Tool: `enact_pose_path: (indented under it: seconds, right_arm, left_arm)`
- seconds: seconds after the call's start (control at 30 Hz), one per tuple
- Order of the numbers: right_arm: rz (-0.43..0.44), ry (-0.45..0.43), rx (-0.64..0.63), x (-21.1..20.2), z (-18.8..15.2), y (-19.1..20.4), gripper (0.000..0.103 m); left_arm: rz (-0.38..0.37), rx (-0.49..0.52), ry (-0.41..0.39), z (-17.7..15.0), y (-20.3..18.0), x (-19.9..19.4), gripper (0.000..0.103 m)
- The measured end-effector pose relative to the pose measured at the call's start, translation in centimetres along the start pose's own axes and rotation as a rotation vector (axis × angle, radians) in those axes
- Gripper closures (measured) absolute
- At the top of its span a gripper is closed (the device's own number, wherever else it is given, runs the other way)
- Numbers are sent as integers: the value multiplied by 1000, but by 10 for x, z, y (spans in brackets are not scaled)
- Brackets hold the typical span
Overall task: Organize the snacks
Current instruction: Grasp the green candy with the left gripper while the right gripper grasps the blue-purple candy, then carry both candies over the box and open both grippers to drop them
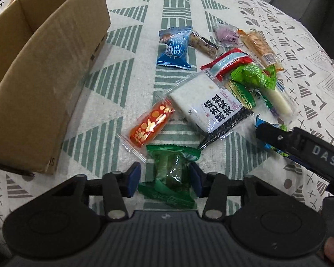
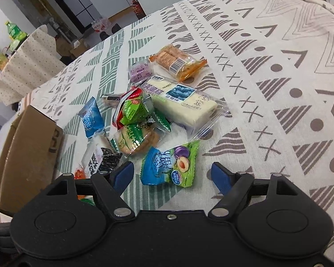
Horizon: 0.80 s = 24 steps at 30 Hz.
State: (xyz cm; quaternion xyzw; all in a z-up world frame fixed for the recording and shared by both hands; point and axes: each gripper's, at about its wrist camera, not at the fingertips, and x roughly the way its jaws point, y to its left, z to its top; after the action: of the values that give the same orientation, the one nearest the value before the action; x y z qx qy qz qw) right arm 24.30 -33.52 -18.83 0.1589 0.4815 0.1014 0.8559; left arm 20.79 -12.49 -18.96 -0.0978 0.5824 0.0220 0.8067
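Cardboard was the material of the box that stood open on the left part of the worktop, and what could be seen of its inside looked empty, so the task was judged to be near its beginning. Almost all snacks were left in a loose heap on the patterned cloth, well apart from the box. The left hand-held gripper was closed around a green transparent packet, with both blue pads touching its sides, though it could not be told whether the packet was lifted from the cloth. The right hand-held gripper was held wide open, and a blue and green plum candy packet lay between its fingers without being touched. Still to be moved were the orange-red jelly packet, the white and black rice cake packet, the blue packet, the blueberry cake and others. Several packets overlapped one another, which was judged to make single picking harder. The two tools were near each other, so a collision was considered possible.
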Motion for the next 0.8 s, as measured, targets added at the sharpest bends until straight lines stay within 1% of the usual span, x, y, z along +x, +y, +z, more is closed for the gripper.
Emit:
enact_pose_path:
  seconds: [0.03,0.07,0.1,0.13,0.2,0.3,0.6,0.67,0.8]
  right_arm:
    - [-10,2,-10,2,0,1,28]
    - [-24,0,-21,3,0,3,31]
    - [-41,-1,-37,3,0,6,37]
    - [-53,-1,-49,3,0,7,49]
    - [-38,4,-42,1,0,7,63]
    - [-14,16,-12,-6,0,4,76]
    - [-29,-71,-6,-50,-4,19,76]
    - [-24,-86,-4,-57,-5,26,76]
    - [-33,-122,-3,-77,-9,43,76]
  left_arm:
    - [-7,0,-2,0,0,-1,70]
    - [-12,-1,-3,0,1,-2,72]
    - [-15,-2,-5,1,1,-2,73]
    - [-20,-3,-7,1,2,-4,74]
    - [-31,-3,-24,2,3,-7,75]
    - [-59,-2,-47,3,6,-16,75]
    - [-151,9,-106,4,15,-50,75]
    - [-162,15,-126,4,18,-58,75]
    - [-183,18,-141,4,26,-76,75]
